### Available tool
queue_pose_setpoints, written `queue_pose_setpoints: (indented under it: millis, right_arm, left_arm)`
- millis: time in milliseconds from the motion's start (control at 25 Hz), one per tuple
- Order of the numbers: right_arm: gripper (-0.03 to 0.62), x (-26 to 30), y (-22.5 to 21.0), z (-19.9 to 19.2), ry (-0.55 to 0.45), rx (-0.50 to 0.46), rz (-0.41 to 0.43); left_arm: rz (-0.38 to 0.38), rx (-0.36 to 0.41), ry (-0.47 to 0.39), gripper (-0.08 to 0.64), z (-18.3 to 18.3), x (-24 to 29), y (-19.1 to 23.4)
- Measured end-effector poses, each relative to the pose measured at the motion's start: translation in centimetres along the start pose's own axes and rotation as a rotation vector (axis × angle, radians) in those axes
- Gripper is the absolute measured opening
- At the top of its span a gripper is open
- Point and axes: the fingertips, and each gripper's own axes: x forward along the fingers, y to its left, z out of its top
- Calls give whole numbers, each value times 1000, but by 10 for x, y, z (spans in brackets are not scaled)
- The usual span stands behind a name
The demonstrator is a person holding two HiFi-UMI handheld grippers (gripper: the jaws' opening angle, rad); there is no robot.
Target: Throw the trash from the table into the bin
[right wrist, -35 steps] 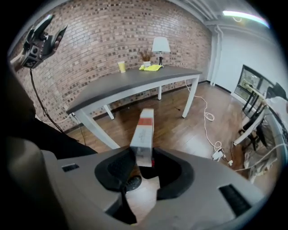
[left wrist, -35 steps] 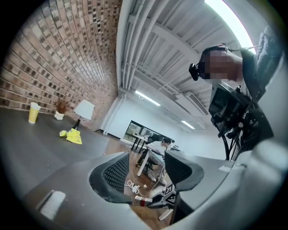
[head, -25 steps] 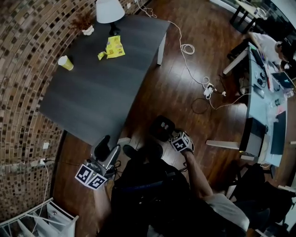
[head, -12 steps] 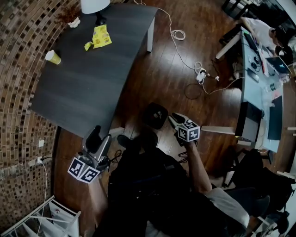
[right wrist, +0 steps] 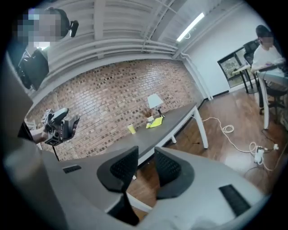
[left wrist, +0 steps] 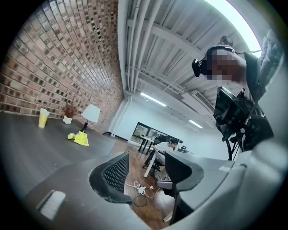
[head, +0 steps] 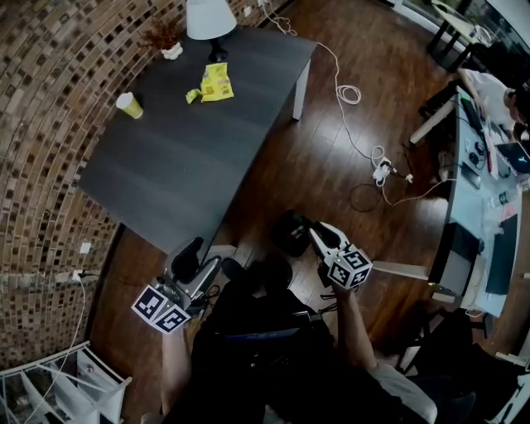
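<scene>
On the dark table lie a yellow wrapper with a small crumpled yellow piece beside it, and a yellow cup stands near the wall. The black bin is on the floor by the table's near corner. My right gripper hangs just right of the bin, partly covering it. Its jaws have just been closing, they keep a narrow gap and nothing is between them. It faces the cup and wrapper. My left gripper is open and empty, off the table's near edge.
A white lamp and a small plant stand at the table's far end. A white cable and power strip lie on the wood floor. A desk stands at right, a white rack at lower left, brick wall on the left.
My right gripper has risen from above the bin and swung up to face the table, its jaws narrower. The left gripper has hardly moved.
</scene>
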Motion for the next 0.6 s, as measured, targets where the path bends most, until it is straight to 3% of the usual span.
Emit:
queue_pose_setpoints:
  millis: [320,600]
  right_arm:
    - [109,40,64,35,1,-109,151]
    - [109,94,86,43,59,-146,103]
  left_arm:
    - [19,-22,-33,238,5,-16,26]
    - [8,-63,-105,238,26,-37,87]
